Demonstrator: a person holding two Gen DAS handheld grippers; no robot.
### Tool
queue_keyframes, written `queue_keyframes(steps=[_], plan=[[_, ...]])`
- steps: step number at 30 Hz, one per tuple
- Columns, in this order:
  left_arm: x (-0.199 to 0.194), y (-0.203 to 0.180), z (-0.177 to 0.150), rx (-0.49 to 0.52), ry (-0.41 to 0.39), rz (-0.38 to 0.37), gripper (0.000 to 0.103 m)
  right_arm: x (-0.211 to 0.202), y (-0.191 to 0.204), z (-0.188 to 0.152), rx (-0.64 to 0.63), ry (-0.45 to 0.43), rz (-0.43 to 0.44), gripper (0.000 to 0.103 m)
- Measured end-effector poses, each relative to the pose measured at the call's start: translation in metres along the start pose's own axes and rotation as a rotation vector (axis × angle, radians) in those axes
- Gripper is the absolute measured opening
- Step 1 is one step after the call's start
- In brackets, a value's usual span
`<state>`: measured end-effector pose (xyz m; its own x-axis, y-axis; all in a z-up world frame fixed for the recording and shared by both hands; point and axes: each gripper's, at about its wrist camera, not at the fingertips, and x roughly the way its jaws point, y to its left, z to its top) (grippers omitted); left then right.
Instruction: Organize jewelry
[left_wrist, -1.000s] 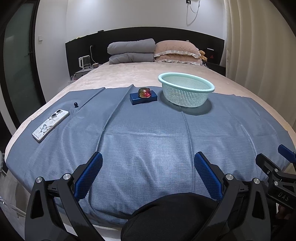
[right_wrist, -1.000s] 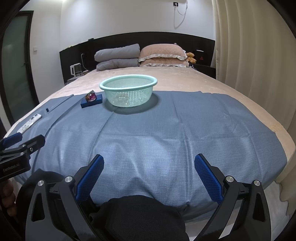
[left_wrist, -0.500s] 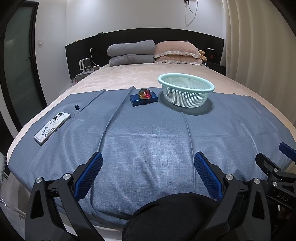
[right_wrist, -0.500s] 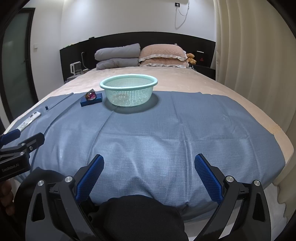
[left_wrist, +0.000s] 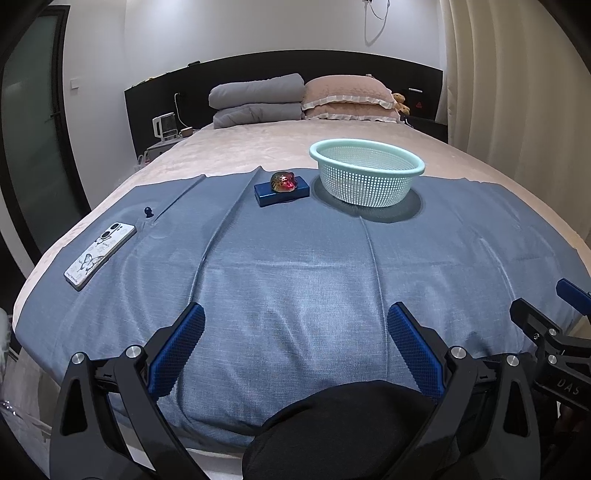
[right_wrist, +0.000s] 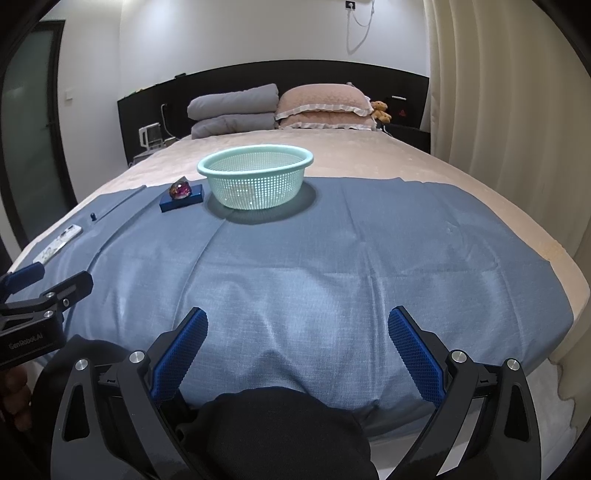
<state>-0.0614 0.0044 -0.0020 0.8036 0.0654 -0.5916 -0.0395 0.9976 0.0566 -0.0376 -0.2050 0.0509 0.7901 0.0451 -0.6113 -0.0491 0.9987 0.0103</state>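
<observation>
I see one mint basket (left_wrist: 366, 173); left of it, one blue box (left_wrist: 281, 191) carrying one gem (reddish) (left_wrist: 283, 182). My left gripper (left_wrist: 295, 325) and right gripper (right_wrist: 297, 328) both gape, empty.

Our left gripper (left_wrist: 295, 332) hangs wide open over the blue cloth (left_wrist: 295, 266); far off, some reddish trinket (left_wrist: 283, 182), maybe jewelry, sits on a blue box (left_wrist: 266, 195) left of the basket (left_wrist: 369, 184).

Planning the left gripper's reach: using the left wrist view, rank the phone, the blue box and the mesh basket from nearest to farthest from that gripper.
From the left gripper:
1. Phone, near the cloth's left edge.
2. Blue box, far centre, a reddish ornament on top.
3. Mesh basket, just right of the box and slightly farther back.
</observation>
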Motion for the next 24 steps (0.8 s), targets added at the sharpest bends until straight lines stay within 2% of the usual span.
queue_keyframes(steps=[24], plan=[[0.0009, -0.0008, -0.0009, -0.004, 0.012, -0.010, 0.097, 0.0012, 0.0004, -0.0001, 0.006, 0.003, 0.004, 0.094]])
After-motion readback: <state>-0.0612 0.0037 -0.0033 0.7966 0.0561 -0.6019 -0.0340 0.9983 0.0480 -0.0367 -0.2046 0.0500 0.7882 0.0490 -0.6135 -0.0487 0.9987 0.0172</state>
